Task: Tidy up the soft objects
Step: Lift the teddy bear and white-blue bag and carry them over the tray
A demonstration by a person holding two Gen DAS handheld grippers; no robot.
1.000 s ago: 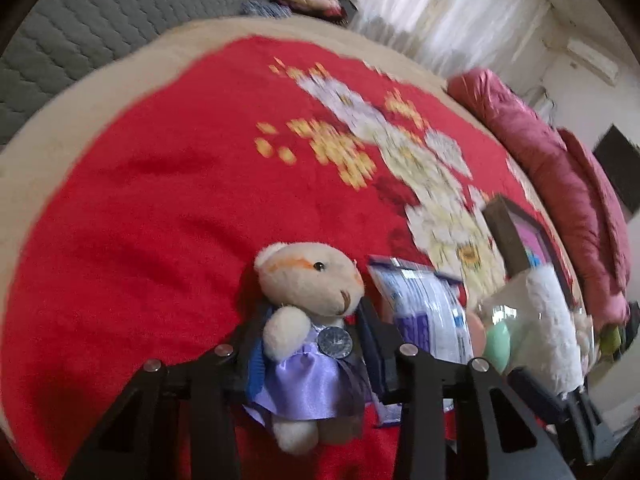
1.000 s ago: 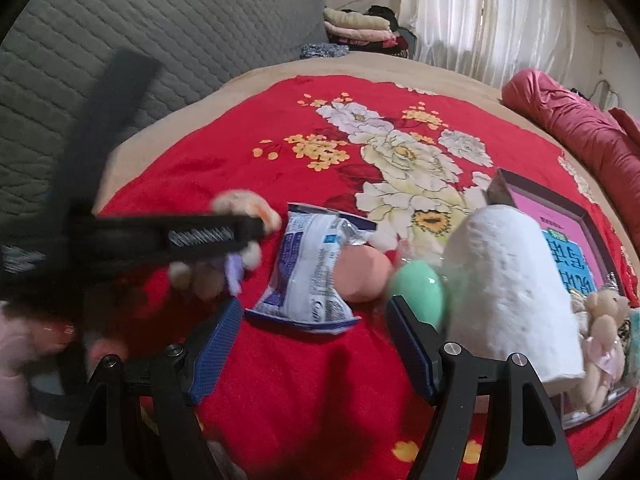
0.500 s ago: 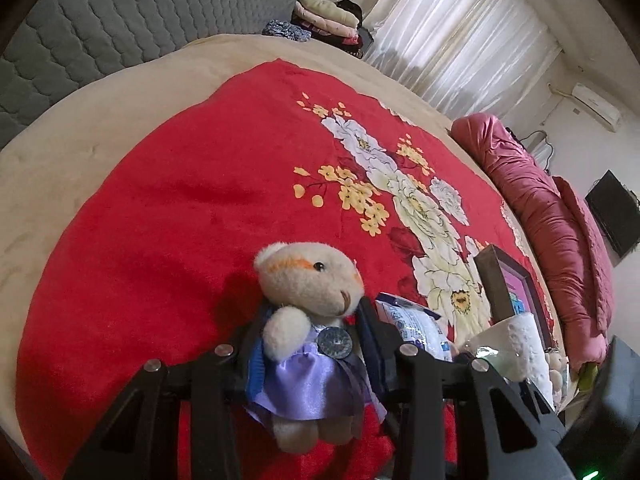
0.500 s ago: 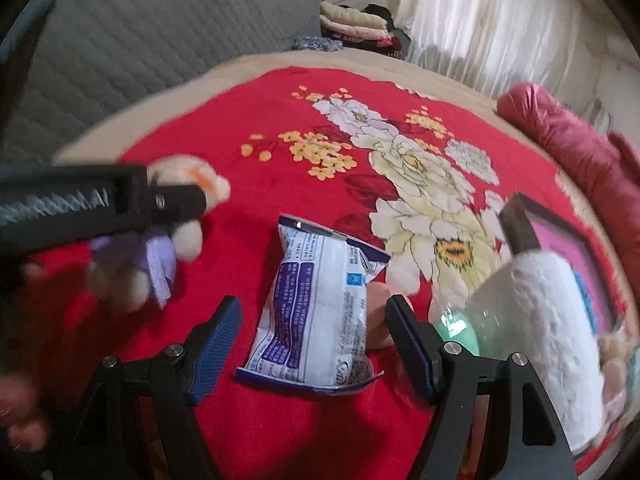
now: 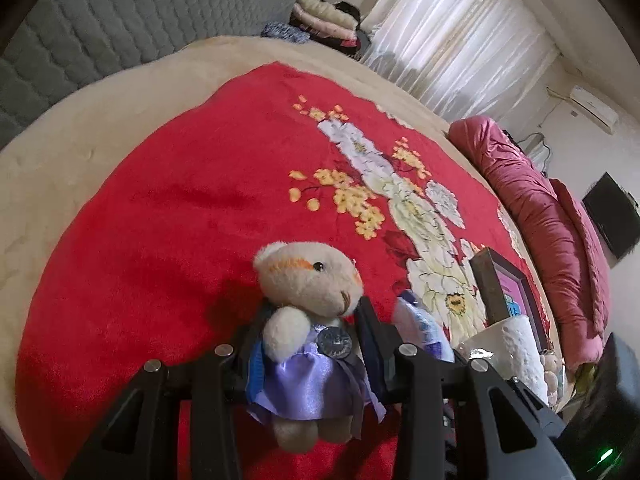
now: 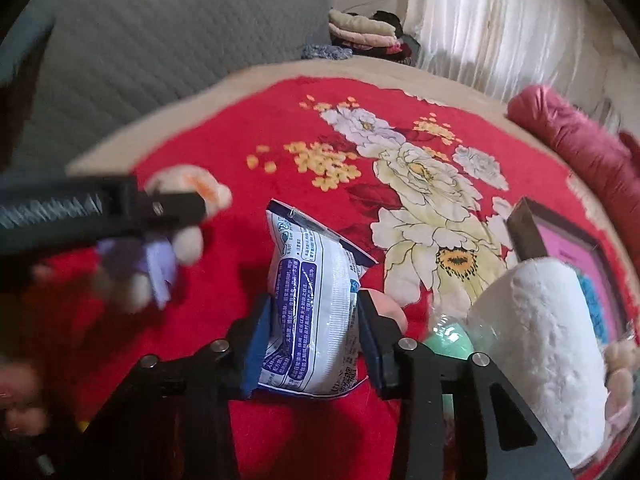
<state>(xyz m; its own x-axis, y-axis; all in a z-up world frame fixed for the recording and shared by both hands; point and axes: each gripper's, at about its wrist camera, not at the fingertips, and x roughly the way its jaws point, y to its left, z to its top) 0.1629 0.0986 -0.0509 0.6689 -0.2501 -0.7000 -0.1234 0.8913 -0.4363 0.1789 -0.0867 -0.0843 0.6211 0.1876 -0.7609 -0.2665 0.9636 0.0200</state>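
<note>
The left tool (image 5: 308, 344) is clenched on a small teddy bear (image 5: 308, 320) in a purple satin dress, low in the centre of the left wrist view, over the red floral blanket (image 5: 180, 220) on the bed. The right tool (image 6: 312, 336) has just been closing, and its blue pads now press both sides of a white and blue plastic packet (image 6: 312, 300) at lower centre of the right wrist view. At lower right stand a white paper roll (image 6: 548, 340), a green ball (image 6: 452, 340) and a framed pink picture (image 6: 560, 248).
</note>
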